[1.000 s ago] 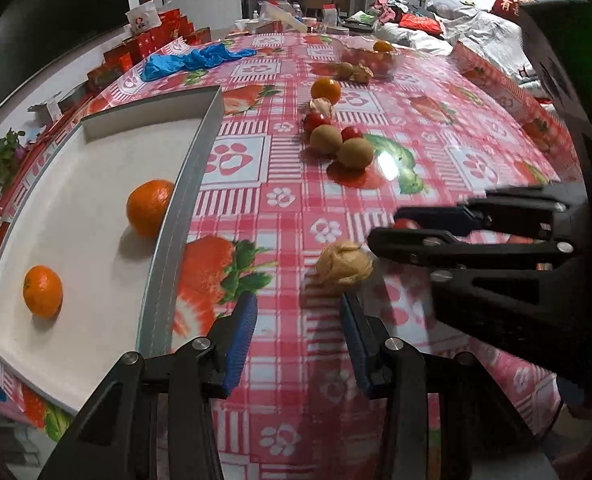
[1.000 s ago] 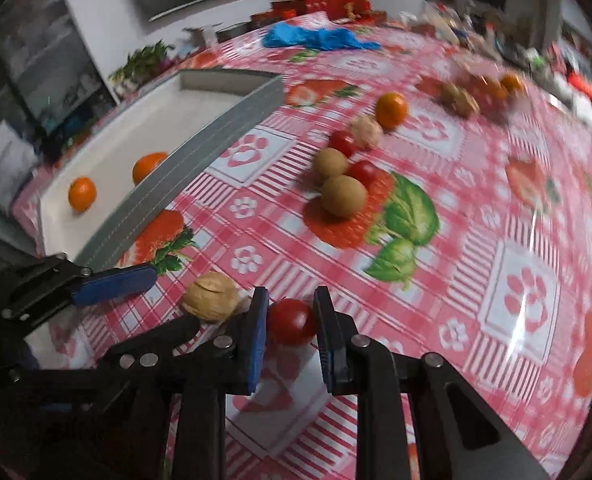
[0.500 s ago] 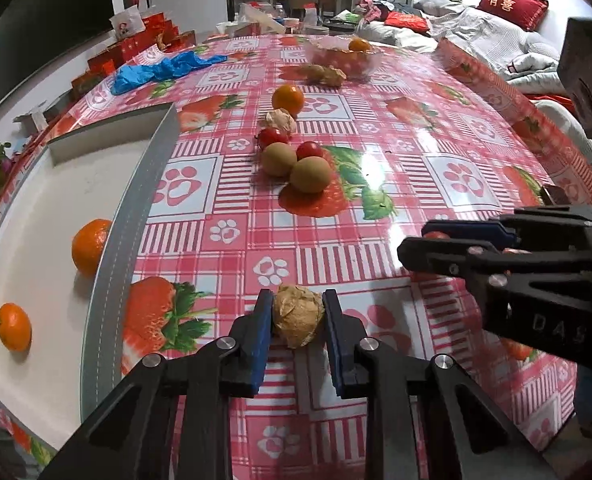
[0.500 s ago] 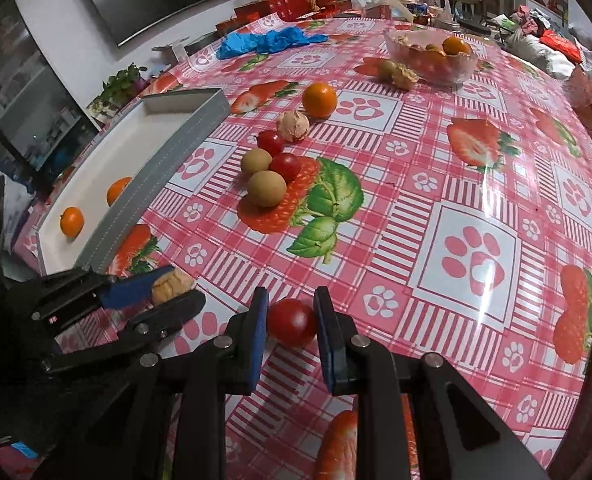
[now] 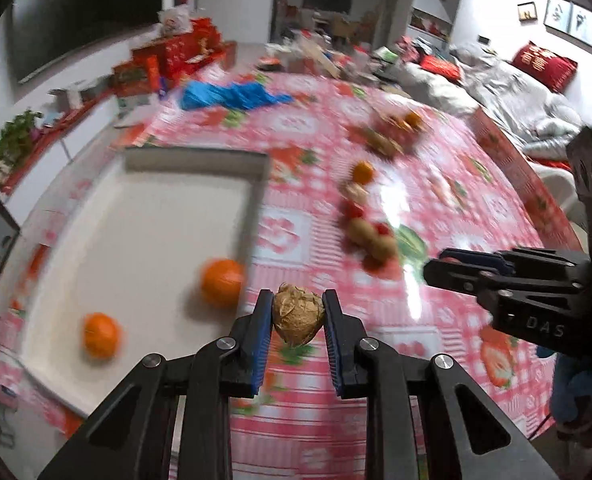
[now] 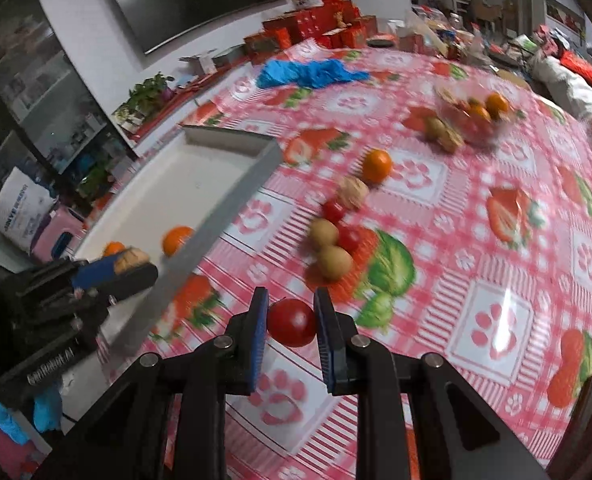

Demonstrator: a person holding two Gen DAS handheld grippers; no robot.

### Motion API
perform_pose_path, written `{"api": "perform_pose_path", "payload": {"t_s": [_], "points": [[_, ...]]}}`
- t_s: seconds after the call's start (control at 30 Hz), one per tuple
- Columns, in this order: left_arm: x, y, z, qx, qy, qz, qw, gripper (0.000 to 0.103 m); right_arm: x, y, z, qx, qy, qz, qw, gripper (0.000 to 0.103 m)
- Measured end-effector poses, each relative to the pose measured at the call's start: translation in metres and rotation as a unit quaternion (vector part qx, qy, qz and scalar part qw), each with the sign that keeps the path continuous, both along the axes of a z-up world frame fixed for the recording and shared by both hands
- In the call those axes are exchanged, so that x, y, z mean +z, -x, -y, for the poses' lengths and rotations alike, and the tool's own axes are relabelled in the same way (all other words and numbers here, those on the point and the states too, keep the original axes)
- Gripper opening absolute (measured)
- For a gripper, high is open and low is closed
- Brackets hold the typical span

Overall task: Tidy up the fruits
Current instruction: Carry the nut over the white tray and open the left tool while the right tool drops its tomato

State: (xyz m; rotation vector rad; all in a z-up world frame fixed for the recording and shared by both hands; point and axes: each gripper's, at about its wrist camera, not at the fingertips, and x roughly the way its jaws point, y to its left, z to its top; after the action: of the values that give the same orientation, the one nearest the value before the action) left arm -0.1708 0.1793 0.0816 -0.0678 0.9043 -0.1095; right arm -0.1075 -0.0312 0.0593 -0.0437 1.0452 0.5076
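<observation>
Carry step now: left tool (image 5: 298,316) clamped on walnut (image 5: 297,314), right tool (image 6: 289,322) on tomato (image 6: 291,323), both held above bench (image 6: 496,240). Next up, probably swinging over tray (image 5: 135,240) and letting go gently.

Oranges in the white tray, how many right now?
2. One orange by the tray's right wall, the other orange nearer its front left corner. The left tongs partly cover them in the right view.

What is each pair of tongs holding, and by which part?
Left tongs: walnut, pinched across its sides. Right tongs: red tomato, pinched across its middle.
</observation>
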Motion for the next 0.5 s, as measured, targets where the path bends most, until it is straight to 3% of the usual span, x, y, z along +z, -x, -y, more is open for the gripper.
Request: {"api": "perform_pose_path", "payload": {"t_s": [0.3,0.5], "points": [[0.014,-0.009,-0.076,0.081,-0.02,0.015,0.9964,0.026,0.023,-0.021,-0.07,0.058,0.001,0.009,0.998,0.025],[0.015,-0.02,-0.111,0.116,-0.002,0.015,0.9931,0.026,0.031,-0.043,-0.123,0.088,-0.006,0.001,0.996,0.025]]}}
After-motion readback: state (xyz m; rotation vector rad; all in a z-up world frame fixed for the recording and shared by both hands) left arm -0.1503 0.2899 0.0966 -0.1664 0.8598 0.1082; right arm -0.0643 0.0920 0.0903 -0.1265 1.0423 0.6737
